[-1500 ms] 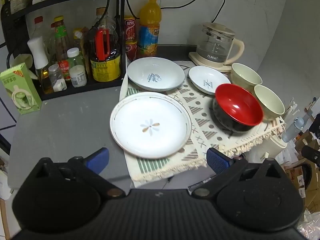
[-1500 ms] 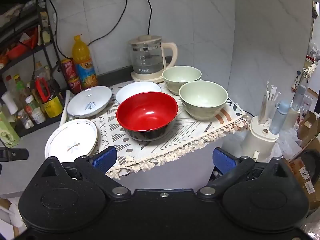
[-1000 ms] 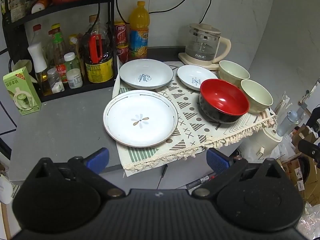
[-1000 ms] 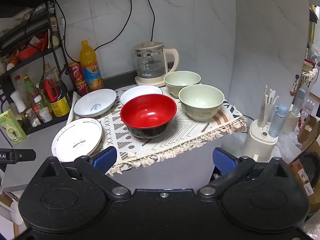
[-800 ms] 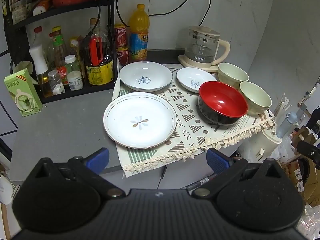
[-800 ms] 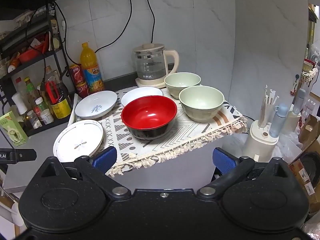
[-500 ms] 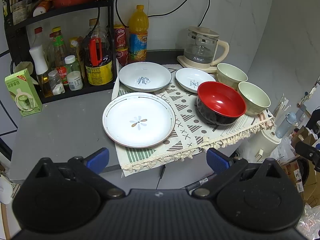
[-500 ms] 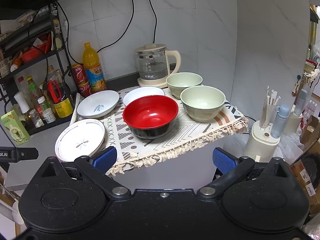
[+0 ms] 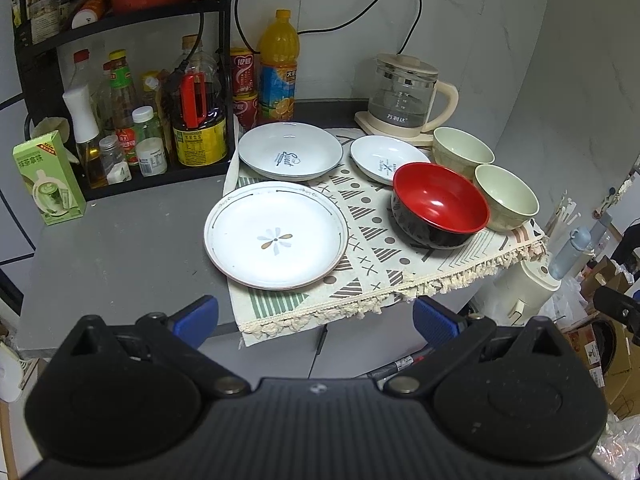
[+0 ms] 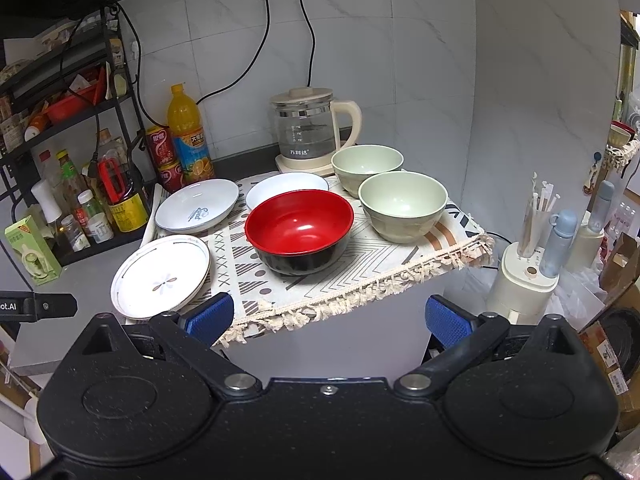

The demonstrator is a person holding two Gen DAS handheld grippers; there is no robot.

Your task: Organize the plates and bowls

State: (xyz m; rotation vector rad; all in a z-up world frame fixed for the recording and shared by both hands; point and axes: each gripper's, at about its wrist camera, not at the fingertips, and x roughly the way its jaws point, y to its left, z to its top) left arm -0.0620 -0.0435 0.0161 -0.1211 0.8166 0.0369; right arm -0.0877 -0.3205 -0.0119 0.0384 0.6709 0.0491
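Note:
On a patterned cloth [image 9: 376, 264] lie a large white plate with a flower [image 9: 275, 235], a deep white plate with blue script [image 9: 290, 151], a small white dish [image 9: 388, 160], a red and black bowl [image 9: 440, 204] and two pale green bowls [image 9: 506, 197] [image 9: 462, 152]. My left gripper [image 9: 316, 318] is open and empty, held back from the table's front edge. My right gripper [image 10: 328, 316] is open and empty, also back from the edge. The same dishes show in the right wrist view: flower plate [image 10: 160, 276], red bowl [image 10: 300, 230], green bowls [image 10: 402, 204] [image 10: 366, 164].
A glass kettle [image 9: 404, 100] stands at the back. A black rack with bottles and jars [image 9: 140, 120] fills the left, with a green carton [image 9: 48, 178] beside it. An orange drink bottle [image 9: 278, 68] and red cans stand by the wall. A white holder with bottles [image 10: 532, 272] stands right of the table.
Both grippers have drawn back and up from the table, so the dishes look smaller and farther. Nothing on the table has moved. Both grippers stayed open.

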